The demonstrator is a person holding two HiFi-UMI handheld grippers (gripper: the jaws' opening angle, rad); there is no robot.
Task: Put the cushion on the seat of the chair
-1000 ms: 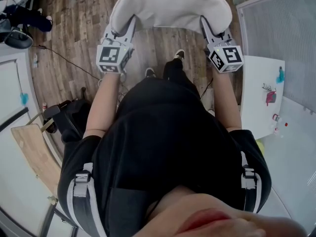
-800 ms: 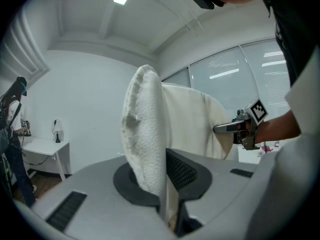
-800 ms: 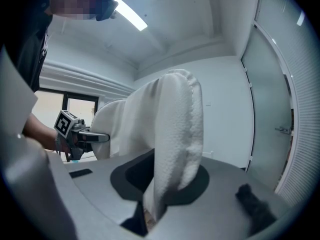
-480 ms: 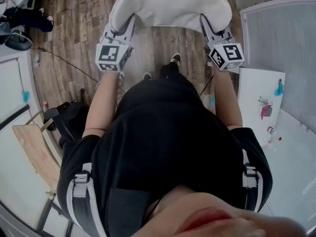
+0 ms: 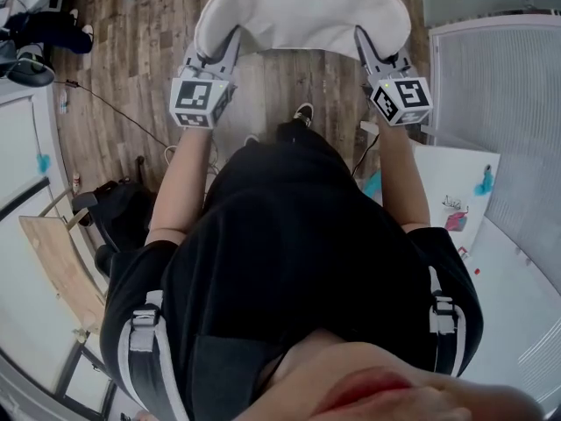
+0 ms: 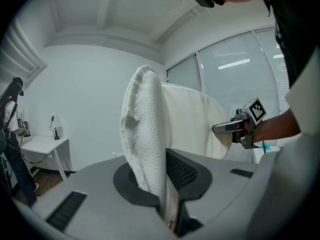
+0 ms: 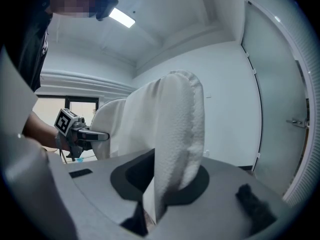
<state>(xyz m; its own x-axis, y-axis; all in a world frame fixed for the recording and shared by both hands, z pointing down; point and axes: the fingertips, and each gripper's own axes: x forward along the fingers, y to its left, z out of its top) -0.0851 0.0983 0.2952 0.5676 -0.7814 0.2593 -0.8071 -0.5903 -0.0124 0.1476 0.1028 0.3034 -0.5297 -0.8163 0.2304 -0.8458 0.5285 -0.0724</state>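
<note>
The white cushion (image 5: 302,11) hangs in the air above the wooden floor, at the top of the head view. My left gripper (image 5: 230,46) is shut on the cushion's left edge. My right gripper (image 5: 362,42) is shut on its right edge. In the left gripper view, fleecy cushion fabric (image 6: 145,129) rises from between the pinched jaws, and the right gripper (image 6: 235,128) shows across the cushion. The right gripper view has the cushion (image 7: 175,134) clamped the same way, with the left gripper (image 7: 90,133) beyond it. No chair shows in any view.
A white table (image 5: 456,191) with small coloured items stands at the right, beside a ribbed glass partition (image 5: 500,86). A wooden board (image 5: 57,266) and a black bag (image 5: 123,217) lie at the left. A cable (image 5: 105,103) runs over the floor (image 5: 131,51).
Both grippers still hold the cushion at the same spot in the view. The floor and the white table have slid and turned beneath as the person walks, and the feet have stepped forward.
</note>
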